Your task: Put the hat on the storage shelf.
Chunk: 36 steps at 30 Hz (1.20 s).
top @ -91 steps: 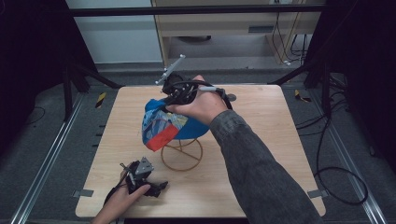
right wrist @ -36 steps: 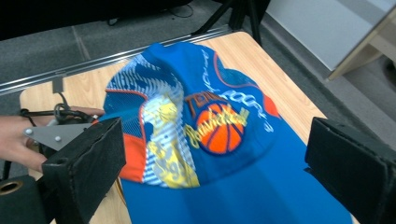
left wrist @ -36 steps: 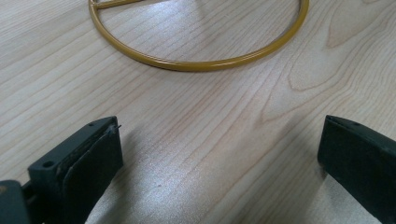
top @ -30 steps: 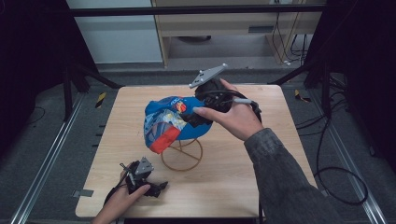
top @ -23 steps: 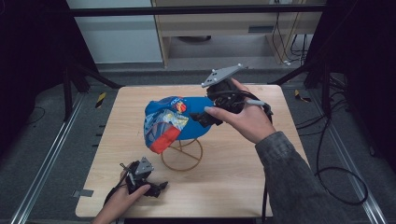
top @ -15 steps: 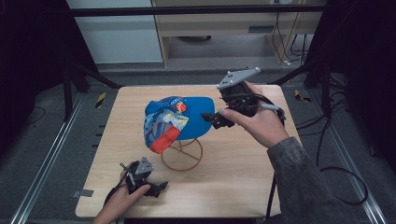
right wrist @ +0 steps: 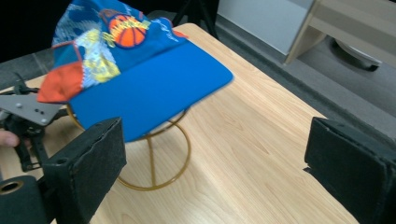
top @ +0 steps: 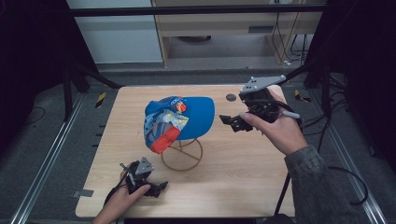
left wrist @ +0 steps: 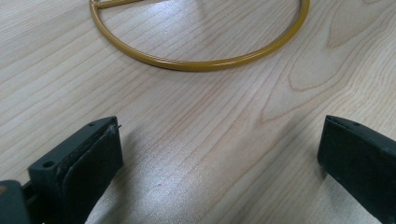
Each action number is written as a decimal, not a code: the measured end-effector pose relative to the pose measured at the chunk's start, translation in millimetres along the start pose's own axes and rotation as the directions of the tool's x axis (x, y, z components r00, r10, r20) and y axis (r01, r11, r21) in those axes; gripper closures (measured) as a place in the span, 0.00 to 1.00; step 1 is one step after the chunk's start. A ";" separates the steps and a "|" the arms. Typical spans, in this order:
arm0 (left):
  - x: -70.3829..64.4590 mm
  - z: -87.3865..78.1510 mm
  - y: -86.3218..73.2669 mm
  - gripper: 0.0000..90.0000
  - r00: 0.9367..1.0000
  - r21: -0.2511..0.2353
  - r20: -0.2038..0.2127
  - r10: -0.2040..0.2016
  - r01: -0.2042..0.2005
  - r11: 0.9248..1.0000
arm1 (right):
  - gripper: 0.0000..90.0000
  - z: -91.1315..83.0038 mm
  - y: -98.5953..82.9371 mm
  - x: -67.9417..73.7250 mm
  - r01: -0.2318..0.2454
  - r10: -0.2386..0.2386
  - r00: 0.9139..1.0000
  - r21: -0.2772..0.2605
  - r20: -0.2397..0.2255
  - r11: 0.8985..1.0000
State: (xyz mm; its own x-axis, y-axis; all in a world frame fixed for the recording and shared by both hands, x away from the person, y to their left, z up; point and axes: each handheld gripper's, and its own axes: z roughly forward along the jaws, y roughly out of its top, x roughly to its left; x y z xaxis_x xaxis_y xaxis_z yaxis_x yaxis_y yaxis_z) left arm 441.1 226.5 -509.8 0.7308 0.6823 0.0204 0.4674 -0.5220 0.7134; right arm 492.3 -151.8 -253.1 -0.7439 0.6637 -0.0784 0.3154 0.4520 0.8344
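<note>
A blue cap (top: 180, 116) with a basketball print and an orange patch hangs on a gold wire stand (top: 182, 155) in the middle of the table. In the right gripper view the cap (right wrist: 140, 79) fills the upper left, brim toward me, above the stand (right wrist: 154, 163). My right gripper (top: 233, 122) hovers open just right of the brim, holding nothing. My left gripper (top: 156, 189) rests open on the table near the front edge, left of the stand. Its view shows the stand's ring base (left wrist: 201, 60) ahead of its wide-apart jaws.
The wooden table (top: 261, 186) has a small dark round mark (top: 231, 97) near its back right. Metal rails (top: 42, 154) run along the floor on both sides. A shelf unit (top: 224, 28) stands behind the table.
My right gripper has let go of the cap and pulled away to the right, jaws now open. The cap stays on the stand. The left gripper has not moved.
</note>
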 end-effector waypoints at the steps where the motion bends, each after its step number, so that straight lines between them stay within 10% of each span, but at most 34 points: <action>1: 0.0 0.0 0.0 0.00 1.000 0.000 0.000 0.000 0.000 1.000 | 0.06 -0.9 -2.3 -1.4 -0.007 0.007 1.000 -0.002 0.003 1.000; 20: -0.5 0.0 -0.1 0.00 1.000 0.000 -0.001 -0.005 0.005 1.000 | 0.06 -5.4 -46.0 -16.2 -0.054 0.054 0.998 0.007 0.038 0.999; 36: -0.1 -0.2 -0.1 0.00 1.000 0.004 0.002 -0.001 0.001 1.000 | 0.14 15.0 -118.4 -26.0 -0.126 0.119 0.990 0.083 0.078 0.989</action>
State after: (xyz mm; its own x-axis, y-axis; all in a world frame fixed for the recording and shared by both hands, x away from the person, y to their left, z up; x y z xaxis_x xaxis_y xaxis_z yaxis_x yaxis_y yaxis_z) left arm 440.8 226.6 -509.7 0.7313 0.6818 0.0188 0.4702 -0.5239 0.7103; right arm 483.2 -213.7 -358.0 -0.6526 0.7575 -0.0205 0.4543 0.4127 0.7895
